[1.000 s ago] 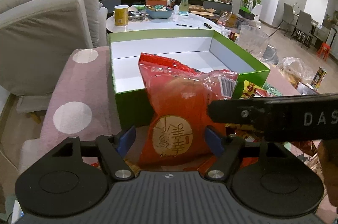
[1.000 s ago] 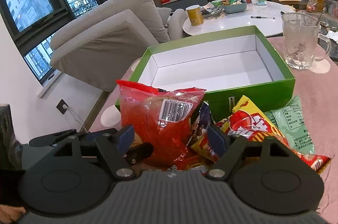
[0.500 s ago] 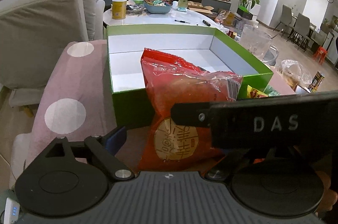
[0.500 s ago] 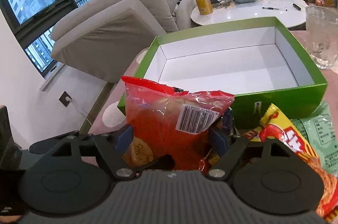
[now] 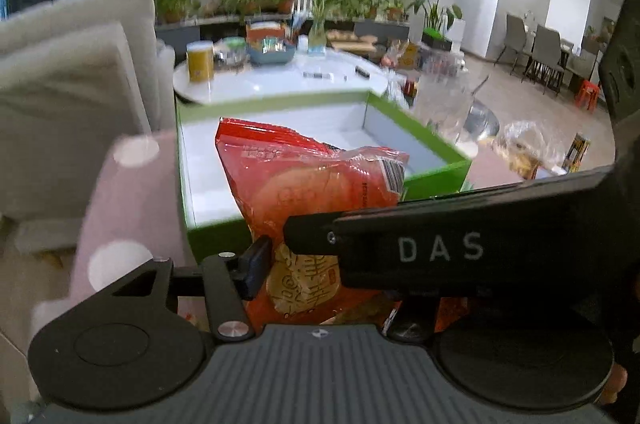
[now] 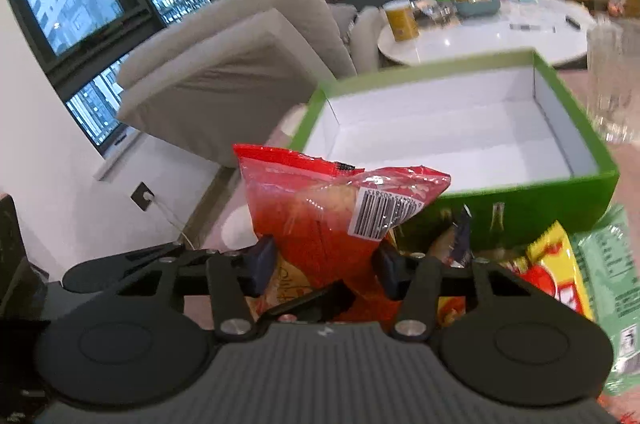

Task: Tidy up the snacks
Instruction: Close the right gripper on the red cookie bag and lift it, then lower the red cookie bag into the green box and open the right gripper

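The red snack bag stands upright before the green box, clamped by both the left gripper (far finger hidden by the other tool) and right gripper. Yellow and green packets lie rightward, glass mug beyond.

White lettering "DAS" legible on right gripper body crossing left wrist view. Red snack bag carries barcode label, digits unreadable; gold characters blurred
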A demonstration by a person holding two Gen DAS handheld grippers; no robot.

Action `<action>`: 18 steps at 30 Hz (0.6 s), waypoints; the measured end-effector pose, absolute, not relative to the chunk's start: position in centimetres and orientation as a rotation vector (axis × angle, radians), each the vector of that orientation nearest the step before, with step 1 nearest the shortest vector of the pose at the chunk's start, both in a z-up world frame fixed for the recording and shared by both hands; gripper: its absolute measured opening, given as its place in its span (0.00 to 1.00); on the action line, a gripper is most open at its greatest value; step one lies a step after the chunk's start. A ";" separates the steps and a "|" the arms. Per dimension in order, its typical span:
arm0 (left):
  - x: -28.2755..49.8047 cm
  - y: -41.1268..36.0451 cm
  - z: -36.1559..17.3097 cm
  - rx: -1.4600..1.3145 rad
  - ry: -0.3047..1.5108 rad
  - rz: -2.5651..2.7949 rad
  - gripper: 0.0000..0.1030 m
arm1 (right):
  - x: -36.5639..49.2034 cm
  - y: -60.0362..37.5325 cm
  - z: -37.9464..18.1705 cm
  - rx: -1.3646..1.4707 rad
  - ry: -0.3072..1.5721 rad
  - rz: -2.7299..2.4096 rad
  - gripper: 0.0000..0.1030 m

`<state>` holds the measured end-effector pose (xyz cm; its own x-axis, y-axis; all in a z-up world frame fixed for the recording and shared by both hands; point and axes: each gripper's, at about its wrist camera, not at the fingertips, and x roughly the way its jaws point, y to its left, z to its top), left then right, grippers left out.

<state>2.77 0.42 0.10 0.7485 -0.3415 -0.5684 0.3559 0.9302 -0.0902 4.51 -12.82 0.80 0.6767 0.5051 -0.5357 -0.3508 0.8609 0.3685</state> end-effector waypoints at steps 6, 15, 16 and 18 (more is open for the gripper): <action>2.8 0.1 3.8 0.027 0.534 -0.388 0.49 | 3.7 -13.3 4.3 0.222 0.549 0.497 0.50; 7.3 -1.9 5.8 0.059 0.501 -0.342 0.49 | 8.4 -14.1 5.8 0.245 0.508 0.503 0.50; 7.6 -2.0 5.9 0.057 0.504 -0.338 0.49 | 8.9 -14.1 5.7 0.246 0.507 0.502 0.50; 8.6 -2.0 5.8 0.054 0.518 -0.329 0.49 | 9.6 -14.1 5.4 0.256 0.515 0.502 0.50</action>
